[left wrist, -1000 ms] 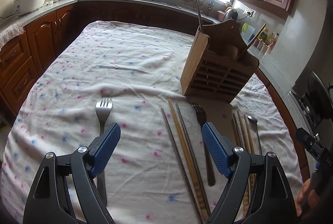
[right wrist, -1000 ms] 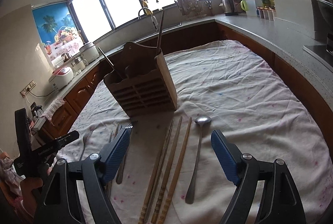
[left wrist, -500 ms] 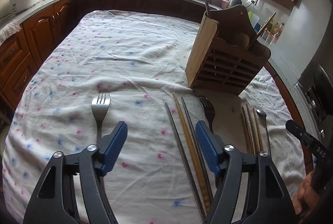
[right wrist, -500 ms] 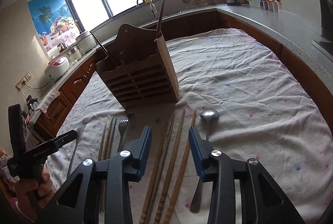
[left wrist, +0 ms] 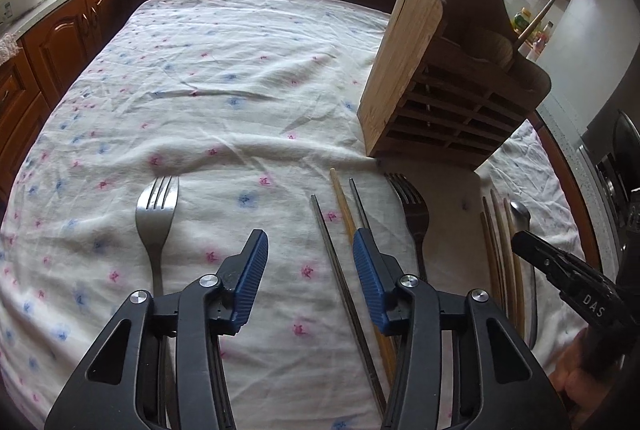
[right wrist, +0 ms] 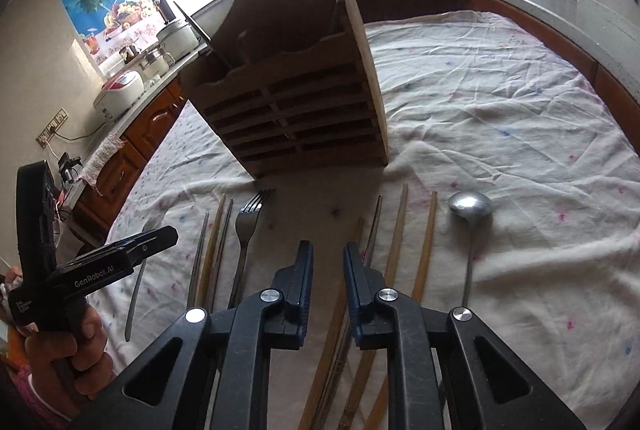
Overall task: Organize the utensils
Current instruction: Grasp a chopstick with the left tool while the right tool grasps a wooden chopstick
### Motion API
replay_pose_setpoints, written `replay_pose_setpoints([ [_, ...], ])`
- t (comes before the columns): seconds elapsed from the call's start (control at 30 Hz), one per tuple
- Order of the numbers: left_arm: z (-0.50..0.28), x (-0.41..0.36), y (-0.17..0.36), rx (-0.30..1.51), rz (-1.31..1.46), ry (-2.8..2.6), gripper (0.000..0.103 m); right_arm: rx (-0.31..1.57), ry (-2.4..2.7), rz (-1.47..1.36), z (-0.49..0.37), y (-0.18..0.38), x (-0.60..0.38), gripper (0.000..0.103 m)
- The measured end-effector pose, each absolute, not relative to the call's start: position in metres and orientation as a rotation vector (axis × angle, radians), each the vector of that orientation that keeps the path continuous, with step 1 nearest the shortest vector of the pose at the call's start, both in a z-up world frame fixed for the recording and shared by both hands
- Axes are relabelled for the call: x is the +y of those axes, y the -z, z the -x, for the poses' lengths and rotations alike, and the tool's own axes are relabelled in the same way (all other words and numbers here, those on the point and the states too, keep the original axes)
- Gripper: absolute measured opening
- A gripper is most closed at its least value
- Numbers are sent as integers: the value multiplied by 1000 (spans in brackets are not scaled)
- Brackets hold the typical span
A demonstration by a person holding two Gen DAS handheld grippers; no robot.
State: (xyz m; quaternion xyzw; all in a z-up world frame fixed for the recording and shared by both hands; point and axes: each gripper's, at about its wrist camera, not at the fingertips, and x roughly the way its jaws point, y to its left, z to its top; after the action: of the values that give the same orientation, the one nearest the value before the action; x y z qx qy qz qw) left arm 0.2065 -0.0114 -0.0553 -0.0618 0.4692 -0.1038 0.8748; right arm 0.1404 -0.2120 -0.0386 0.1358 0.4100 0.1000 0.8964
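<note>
Right wrist view: your right gripper (right wrist: 325,260) jaws have just been closing to a narrow gap, nothing pinched, over the chopsticks (right wrist: 394,242) before the wooden holder (right wrist: 296,110). Left gripper (left wrist: 308,268) jaws, also narrowing, stand half-spread on bare cloth; grasps pending.

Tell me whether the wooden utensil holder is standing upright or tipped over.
Upright. The wooden utensil holder stands on its base on the tablecloth, slatted front facing the camera, with a few utensil handles sticking up out of its top.
</note>
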Motion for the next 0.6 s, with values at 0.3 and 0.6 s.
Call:
replay_pose_setpoints([
  [0.3,-228,-24,74,1046,79,221,27,925,-199,-269,-163,61,-209,15],
  [0.6,-233,-40,75,1034,-54,245,25,944,-193,-260,-175,68,-207,12],
])
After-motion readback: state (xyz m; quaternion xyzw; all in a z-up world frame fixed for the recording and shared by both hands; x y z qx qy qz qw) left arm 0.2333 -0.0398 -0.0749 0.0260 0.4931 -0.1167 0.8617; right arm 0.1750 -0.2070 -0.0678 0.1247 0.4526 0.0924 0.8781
